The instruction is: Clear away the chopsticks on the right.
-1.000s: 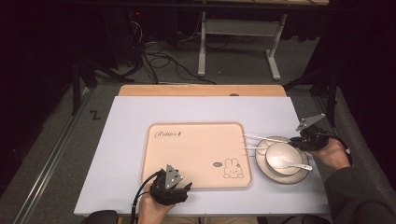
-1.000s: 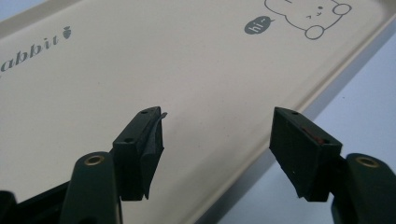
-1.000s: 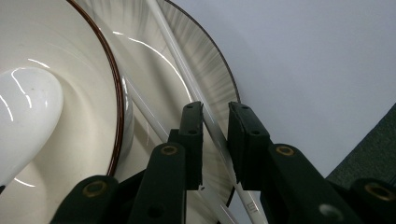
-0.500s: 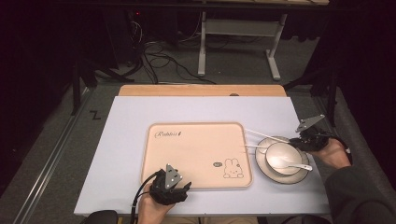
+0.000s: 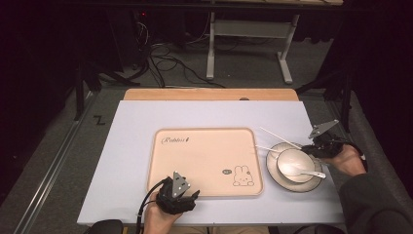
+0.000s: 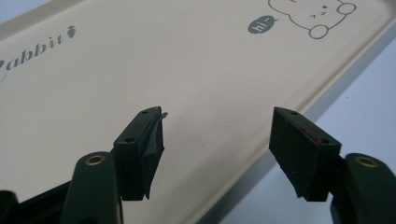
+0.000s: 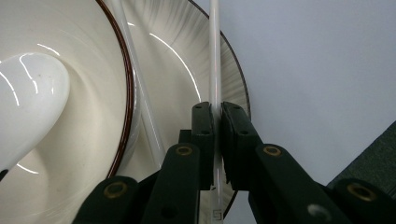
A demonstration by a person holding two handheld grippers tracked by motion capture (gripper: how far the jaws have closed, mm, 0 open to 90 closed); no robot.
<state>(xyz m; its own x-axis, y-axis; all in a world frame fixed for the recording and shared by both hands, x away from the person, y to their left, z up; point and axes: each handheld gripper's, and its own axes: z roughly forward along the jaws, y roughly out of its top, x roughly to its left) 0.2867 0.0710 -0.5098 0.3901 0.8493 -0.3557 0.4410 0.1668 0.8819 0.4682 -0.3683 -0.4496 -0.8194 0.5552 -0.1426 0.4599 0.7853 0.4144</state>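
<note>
Right gripper point(image 7: 215, 140): jaws have just been closing, now clamped on one white chopstick point(image 7: 215, 56) over the plate's point(image 7: 233, 79) rim, near the table's right edge. Left gripper point(image 6: 217, 140): jaws apart, above the tray's point(image 6: 140, 70) near edge.

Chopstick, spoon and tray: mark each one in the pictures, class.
chopstick point(image 7: 215, 56), right gripper view, on its shaft above the jaws.
spoon point(image 5: 302, 170), high view, on its handle.
tray point(image 5: 204, 161), high view, on its bare middle.
</note>
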